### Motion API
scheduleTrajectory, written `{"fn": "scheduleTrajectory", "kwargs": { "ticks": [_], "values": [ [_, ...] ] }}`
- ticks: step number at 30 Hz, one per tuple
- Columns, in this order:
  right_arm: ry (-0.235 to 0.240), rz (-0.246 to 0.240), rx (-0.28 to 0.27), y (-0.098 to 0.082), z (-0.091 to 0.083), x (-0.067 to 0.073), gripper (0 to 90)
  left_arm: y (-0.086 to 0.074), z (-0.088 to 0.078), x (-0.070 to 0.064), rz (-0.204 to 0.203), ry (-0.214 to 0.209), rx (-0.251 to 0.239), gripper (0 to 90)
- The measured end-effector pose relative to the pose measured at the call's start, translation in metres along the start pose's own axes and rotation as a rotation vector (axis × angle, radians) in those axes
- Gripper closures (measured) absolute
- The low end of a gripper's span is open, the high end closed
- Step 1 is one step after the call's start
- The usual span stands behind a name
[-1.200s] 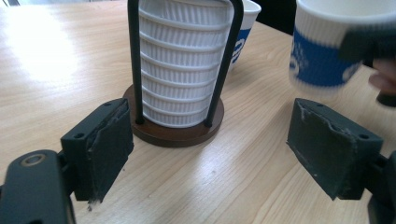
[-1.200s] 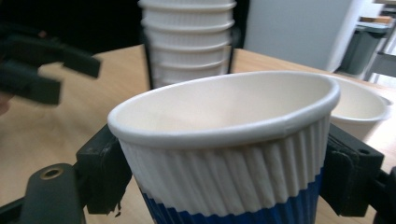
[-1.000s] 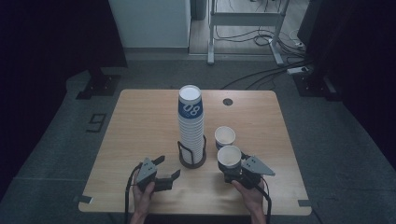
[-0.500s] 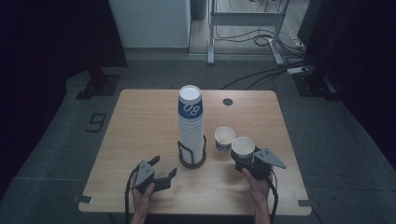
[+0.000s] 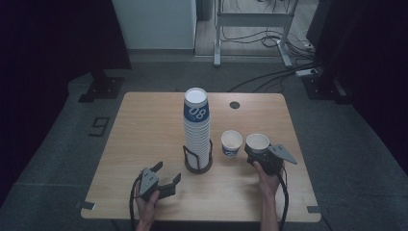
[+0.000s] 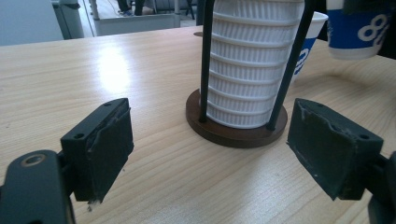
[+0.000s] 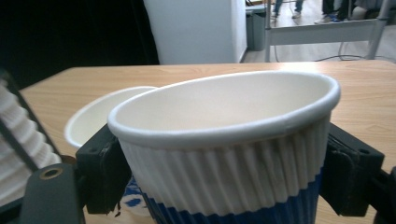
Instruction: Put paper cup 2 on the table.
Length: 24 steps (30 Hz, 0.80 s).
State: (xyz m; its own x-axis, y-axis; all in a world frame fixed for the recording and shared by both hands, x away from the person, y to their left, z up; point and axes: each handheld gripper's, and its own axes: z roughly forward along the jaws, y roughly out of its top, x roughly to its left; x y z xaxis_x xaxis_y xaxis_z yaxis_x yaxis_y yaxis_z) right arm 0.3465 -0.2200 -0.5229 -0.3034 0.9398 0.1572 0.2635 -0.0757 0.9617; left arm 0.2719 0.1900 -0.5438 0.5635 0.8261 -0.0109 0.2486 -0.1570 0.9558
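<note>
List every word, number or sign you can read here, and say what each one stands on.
"08", white on a blue band: top cup of the cup stack.
"9", a dark mark: floor left of the table.
Blue print, too small to read: loose cup.
Partial white "8" on blue: cup in the right gripper.

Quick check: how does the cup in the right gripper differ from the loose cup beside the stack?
The held cup is clamped between the right gripper's jaws; the loose cup stands free on the table. The held cup sits farther from the cup stack, the loose cup nearer. Both are upright, empty, white over blue.
</note>
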Motion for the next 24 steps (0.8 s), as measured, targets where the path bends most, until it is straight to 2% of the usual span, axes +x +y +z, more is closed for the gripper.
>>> {"fn": "scheduleTrajectory", "kwargs": {
  "ticks": [4, 7, 9, 15, 18, 24],
  "values": [
    [-0.011, -0.012, 0.013, -0.004, 0.009, -0.004, 15.9, 0.0, 0.0, 0.001, -0.007, 0.003, -0.007, 14.1],
    [-0.025, -0.02, 0.028, -0.007, 0.016, -0.006, 15.9, -0.002, -0.004, 0.0, -0.016, 0.034, -0.05, 14.1],
    [-0.032, -0.018, 0.035, -0.009, 0.018, -0.007, 15.8, -0.002, -0.004, 0.002, -0.019, 0.02, -0.049, 14.2],
    [-0.052, -0.041, 0.059, -0.015, 0.022, -0.009, 15.7, -0.002, -0.004, 0.0, -0.006, 0.021, -0.043, 14.2],
    [-0.045, -0.039, 0.059, -0.017, 0.021, -0.01, 15.5, -0.002, -0.004, 0.001, -0.018, 0.015, -0.046, 14.2],
    [-0.048, -0.036, 0.064, -0.018, 0.017, -0.01, 15.7, -0.002, -0.004, 0.0, -0.013, 0.024, -0.047, 14.2]
  ]
}}
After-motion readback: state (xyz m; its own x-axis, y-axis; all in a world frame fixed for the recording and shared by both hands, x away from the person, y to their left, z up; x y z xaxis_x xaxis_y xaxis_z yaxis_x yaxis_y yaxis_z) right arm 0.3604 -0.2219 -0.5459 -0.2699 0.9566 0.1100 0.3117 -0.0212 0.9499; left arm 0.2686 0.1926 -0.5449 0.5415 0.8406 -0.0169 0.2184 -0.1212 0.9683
